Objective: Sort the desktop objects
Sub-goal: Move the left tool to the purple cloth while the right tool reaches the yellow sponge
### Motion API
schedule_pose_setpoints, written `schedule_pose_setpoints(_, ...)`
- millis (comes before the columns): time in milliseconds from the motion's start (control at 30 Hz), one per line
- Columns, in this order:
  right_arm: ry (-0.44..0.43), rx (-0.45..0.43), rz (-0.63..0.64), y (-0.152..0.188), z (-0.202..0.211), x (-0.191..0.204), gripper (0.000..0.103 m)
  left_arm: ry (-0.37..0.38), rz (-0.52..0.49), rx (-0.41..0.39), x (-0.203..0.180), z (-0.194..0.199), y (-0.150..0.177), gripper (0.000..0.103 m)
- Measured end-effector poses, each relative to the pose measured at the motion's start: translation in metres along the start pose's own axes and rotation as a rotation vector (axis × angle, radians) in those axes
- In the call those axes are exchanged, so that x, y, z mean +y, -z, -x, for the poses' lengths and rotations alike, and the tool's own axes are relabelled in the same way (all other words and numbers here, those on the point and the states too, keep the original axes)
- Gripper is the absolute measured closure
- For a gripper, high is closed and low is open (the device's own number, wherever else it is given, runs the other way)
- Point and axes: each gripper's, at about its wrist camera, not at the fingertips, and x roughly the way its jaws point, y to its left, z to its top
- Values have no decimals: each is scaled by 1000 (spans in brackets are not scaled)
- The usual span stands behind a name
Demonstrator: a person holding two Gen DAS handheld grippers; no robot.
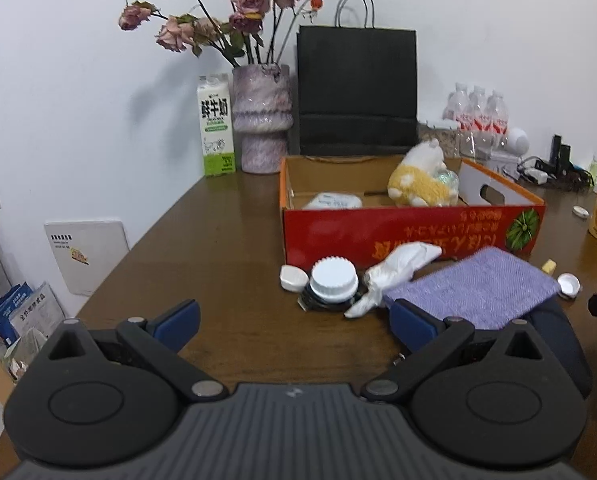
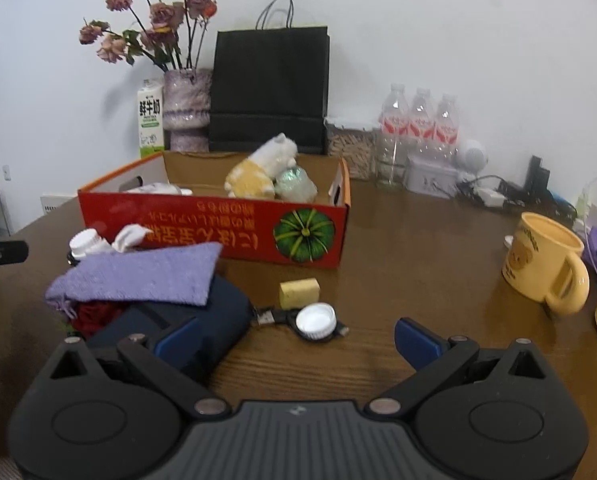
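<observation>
So the red box was clearly the drop spot, sitting mid-table with a plush toy already inside. Both grippers were spread wide and empty: the left gripper hung facing the white-capped jar, and the right gripper was lined up on the loose white cap. A purple cloth lay draped over a dark pouch just in front of the box, probably next.

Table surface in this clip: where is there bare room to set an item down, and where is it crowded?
Bare wood lies left of the red box, from the milk carton to the left gripper, and between box and yellow mug. Crowded: the box front, with white-capped jar, purple cloth and dark pouch; also the back right by the bottles.
</observation>
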Motion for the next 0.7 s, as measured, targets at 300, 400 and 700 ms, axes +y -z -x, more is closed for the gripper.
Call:
schedule_pose_setpoints(300, 0, 10, 11, -1, -4, 2, 0, 74, -48, -7, -24, -4, -8, 0)
schedule_pose_setpoints(400, 14, 21, 14, -1, -9, -1, 0, 115, -65, 8, -38, -11, -12, 0)
schedule_pose_setpoints(700, 46, 32, 31, -4, -22, -17, 1, 211, -119, 53, -81, -37, -23, 0)
